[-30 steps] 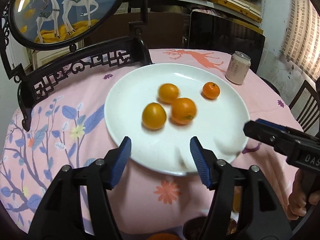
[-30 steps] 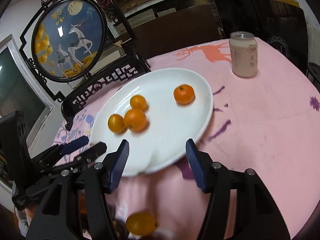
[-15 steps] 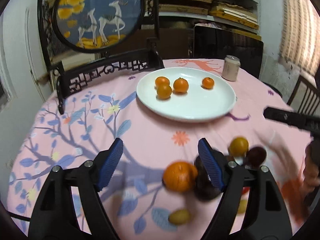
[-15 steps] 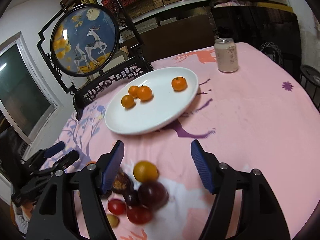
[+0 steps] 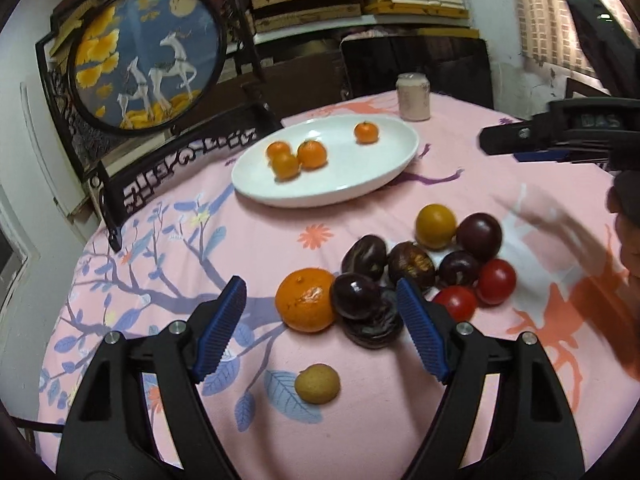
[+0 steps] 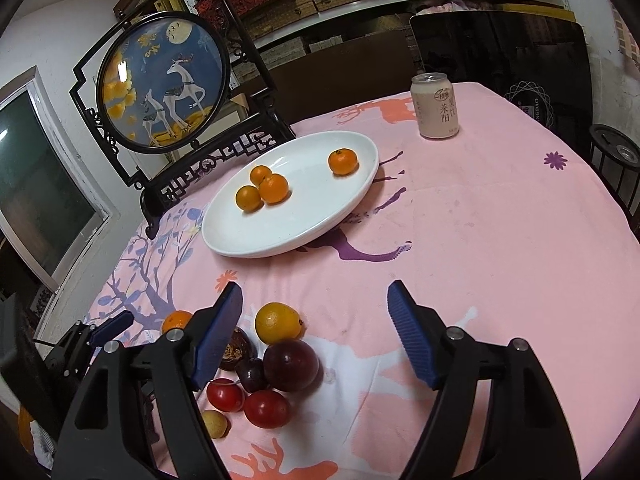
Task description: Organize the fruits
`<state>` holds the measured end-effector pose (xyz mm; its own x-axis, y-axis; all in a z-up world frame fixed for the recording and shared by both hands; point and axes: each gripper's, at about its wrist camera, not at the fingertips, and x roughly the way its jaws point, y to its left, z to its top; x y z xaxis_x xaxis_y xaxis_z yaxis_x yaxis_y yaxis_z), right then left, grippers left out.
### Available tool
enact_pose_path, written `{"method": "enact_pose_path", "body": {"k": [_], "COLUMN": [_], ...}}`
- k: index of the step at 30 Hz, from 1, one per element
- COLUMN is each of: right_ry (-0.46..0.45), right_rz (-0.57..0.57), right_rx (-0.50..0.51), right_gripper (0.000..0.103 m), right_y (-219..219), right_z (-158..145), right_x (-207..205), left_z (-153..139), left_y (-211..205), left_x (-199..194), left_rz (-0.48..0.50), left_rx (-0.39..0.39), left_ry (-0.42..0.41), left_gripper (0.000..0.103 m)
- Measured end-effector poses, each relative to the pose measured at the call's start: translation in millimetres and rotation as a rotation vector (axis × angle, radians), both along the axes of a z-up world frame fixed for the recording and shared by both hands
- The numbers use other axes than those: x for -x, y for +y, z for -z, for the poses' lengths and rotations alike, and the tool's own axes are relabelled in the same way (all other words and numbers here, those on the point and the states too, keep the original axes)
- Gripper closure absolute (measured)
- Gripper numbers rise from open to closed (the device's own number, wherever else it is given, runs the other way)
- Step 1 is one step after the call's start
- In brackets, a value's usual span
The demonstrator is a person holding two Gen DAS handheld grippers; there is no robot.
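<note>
A white plate (image 5: 328,192) (image 6: 312,216) holds several small mandarins (image 5: 312,154) (image 6: 273,188) at the far side of the pink cloth. Nearer lies a loose pile: a big orange (image 5: 306,304), a yellow orange (image 5: 436,226) (image 6: 278,322), dark plums (image 5: 479,236) (image 6: 291,365), red tomatoes (image 5: 496,282) (image 6: 267,409) and a small tan fruit (image 5: 317,383). My left gripper (image 5: 320,296) hovers open over the big orange without touching it. The jaws of my right gripper (image 6: 315,296) are opening above the yellow orange and grip nothing.
A drink can (image 6: 435,106) stands behind the plate. A round deer screen in a black frame (image 6: 164,84) rises at the back left. A person's hand (image 5: 628,236) shows at the right edge of the left wrist view. Dark chairs ring the table.
Both grippers have drawn back from the plate to the near side of the table, bringing the loose fruit pile into view. Both pairs of jaws stand wider than before.
</note>
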<state>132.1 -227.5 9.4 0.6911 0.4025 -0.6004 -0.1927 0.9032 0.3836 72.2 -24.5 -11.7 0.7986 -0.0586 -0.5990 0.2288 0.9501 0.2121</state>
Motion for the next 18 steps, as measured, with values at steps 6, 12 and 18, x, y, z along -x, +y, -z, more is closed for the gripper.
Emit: {"method": "enact_pose_path", "body": {"k": [6,12,18], "right_ry": [0.001,0.012,0.012], "right_rz": [0.0,0.006,0.003], "right_rx": [0.0,-0.011,-0.016], "right_gripper": [0.028,0.028,0.028], "right_y": [-0.5,-2.8,-3.8], "right_z": [0.0,1.5,1.6], "right_x": [0.1,-0.9,0.2], "left_z": [4.0,-4.6,8.0], "left_y": [9.1,27.4,19.7], "left_x": [-6.4,4.1,17.2], "left_rz": [-0.045,-0.104,-0.05], "left_rx": [-0.005,0.006,-0.026], "left_ry": [0.011,-0.011,0.035], "left_gripper": [0.019,0.015,0.015]}}
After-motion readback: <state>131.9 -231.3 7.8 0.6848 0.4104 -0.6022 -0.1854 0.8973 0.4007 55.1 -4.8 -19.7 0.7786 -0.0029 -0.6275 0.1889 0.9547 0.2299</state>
